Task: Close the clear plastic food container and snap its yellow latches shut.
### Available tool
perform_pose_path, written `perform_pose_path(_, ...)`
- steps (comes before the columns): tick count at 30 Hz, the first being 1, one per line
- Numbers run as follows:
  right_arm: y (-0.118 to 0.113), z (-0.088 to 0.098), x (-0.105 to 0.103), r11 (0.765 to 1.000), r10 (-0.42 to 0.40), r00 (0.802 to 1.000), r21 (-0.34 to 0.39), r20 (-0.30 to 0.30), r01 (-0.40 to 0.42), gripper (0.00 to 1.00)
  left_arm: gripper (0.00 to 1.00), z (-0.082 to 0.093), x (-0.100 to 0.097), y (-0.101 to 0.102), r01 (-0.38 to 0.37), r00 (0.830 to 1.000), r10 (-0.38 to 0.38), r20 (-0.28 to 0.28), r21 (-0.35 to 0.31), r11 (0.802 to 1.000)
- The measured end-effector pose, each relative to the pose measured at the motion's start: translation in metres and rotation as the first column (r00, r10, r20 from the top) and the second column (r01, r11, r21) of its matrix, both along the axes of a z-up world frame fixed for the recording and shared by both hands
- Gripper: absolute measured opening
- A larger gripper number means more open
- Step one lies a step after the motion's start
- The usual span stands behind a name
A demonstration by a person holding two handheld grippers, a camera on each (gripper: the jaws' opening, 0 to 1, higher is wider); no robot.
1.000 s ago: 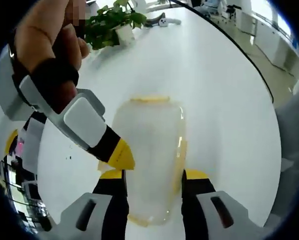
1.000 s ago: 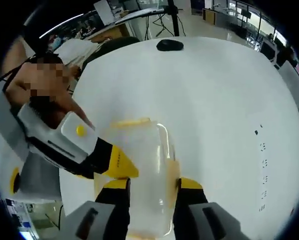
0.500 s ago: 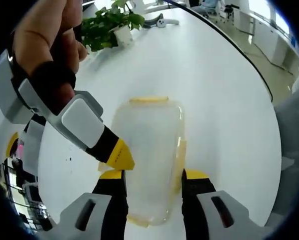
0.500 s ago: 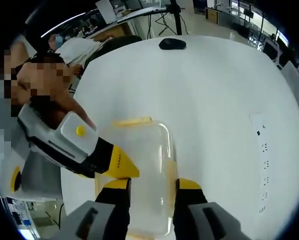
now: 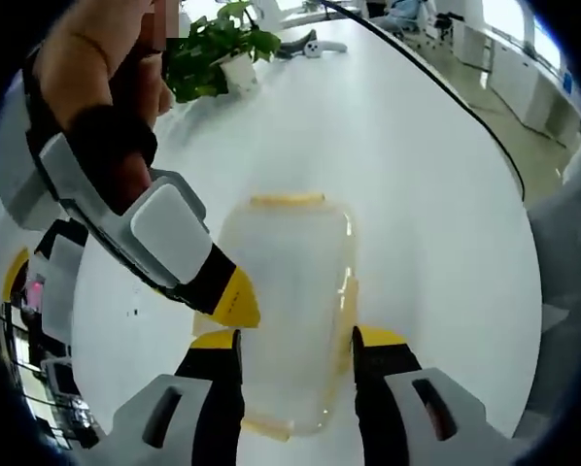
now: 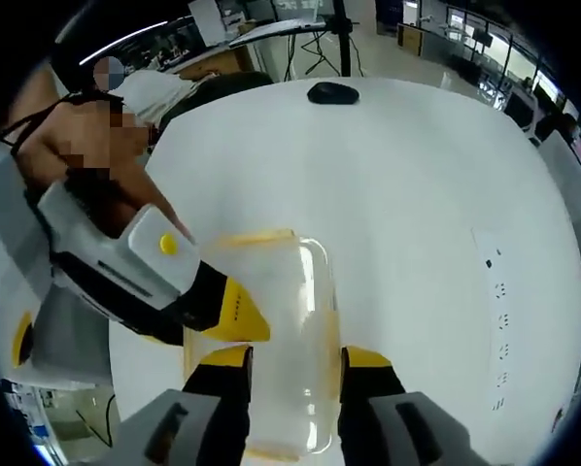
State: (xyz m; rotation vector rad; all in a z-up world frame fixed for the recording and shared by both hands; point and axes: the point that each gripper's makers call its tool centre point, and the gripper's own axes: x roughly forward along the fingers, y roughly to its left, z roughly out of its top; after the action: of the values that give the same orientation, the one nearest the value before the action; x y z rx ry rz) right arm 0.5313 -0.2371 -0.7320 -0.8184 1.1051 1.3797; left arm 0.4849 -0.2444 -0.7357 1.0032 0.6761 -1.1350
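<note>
Between the yellow-tipped jaws of the left tongs [image 5: 295,340], nearest the camera, the clear container [image 5: 289,301] is lying flat on the white worktop [image 5: 436,194], lid seemingly down on the base. Jaws are standing parted on either side of the box, close against its long walls; whether they are actually pressing cannot be told. Judgement: this bracketing is steadying the box so it is not sliding while a latch is being pushed.

From the left of that view the right tongs [image 5: 234,301] are reaching in, one yellow tip bearing on the container's left edge, where a side latch would be sitting. In the right gripper view the right tongs [image 6: 290,357] are also straddling the container [image 6: 271,320], jaws parted, and the left tongs [image 6: 240,316] are angling in from the left against its edge.

Farther along, the end latch [image 5: 288,198] is showing as a yellow strip at the far rim; another yellow latch [image 5: 350,303] is running down the right side. Latch state unclear.

Beyond, a potted plant [image 5: 221,47] and, in the right gripper view, a black computer mouse [image 6: 332,92] are resting well apart from the box
</note>
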Motion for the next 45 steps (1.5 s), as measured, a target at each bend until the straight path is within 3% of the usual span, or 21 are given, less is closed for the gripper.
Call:
perform_pose_path(14, -0.010, 0.011, -0.002, 1.000, 0.000, 0.999, -0.008, 0.041, 0.001, 0.40, 0.45, 0.009, -0.007, 0.000, 0.062, 0.998, -0.062, -0.018, -0.002, 0.998)
perform_pose_path(31, -0.021, 0.018, -0.022, 1.000, 0.017, 0.998, -0.008, 0.055, -0.017, 0.54, 0.50, 0.019, 0.004, 0.014, 0.048, 0.998, -0.048, -0.028, -0.002, 0.999)
perform_pose_path(35, -0.029, 0.017, -0.024, 1.000, 0.009, 0.998, -0.018, 0.060, -0.008, 0.53, 0.51, 0.019, 0.005, 0.017, 0.047, 0.998, -0.047, -0.033, 0.005, 0.999)
perform_pose_path(45, -0.037, 0.016, -0.034, 1.000, 0.019, 0.996, -0.018, 0.081, -0.018, 0.58, 0.60, 0.020, 0.013, 0.027, 0.026, 0.999, -0.026, -0.048, 0.001, 1.000)
